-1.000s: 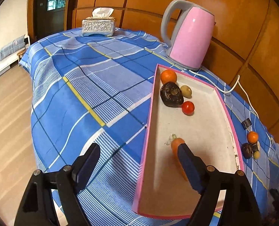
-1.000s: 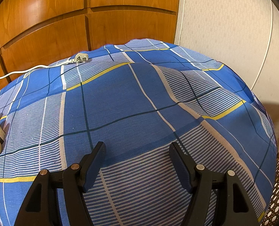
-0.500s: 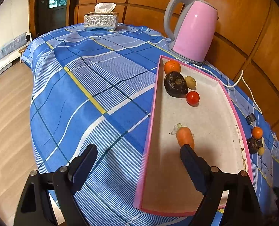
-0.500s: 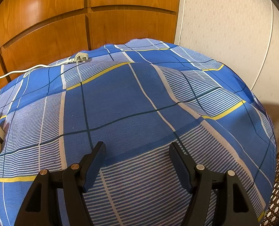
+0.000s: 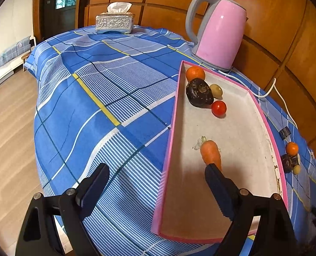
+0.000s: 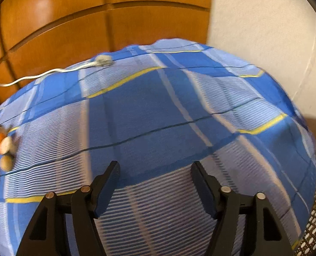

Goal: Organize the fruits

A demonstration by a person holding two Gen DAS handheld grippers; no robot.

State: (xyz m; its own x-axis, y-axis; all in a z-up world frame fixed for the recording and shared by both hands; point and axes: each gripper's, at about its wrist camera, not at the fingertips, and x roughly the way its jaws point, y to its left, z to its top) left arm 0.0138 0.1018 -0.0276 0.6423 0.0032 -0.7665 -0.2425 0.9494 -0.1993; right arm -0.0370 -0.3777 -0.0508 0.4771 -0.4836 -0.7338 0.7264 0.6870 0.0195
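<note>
Left gripper [image 5: 156,179] (jaws just widened) above carrot [image 5: 210,152].

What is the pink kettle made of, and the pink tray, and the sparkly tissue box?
Kettle: probably smooth, slightly glossy plastic, going by its soft sheen and grey handle.
Tray: looks like matte cardboard or foam board; thin pink walls, scuffed whitish floor.
Tissue box: silvery with an embossed pattern, so metal or metallic-coated plastic; hard to tell which.

Both wrist cameras look steeply down at the blue plaid tablecloth [image 5: 98,98]; loose fruits [image 6: 3,147] appear in both.
</note>
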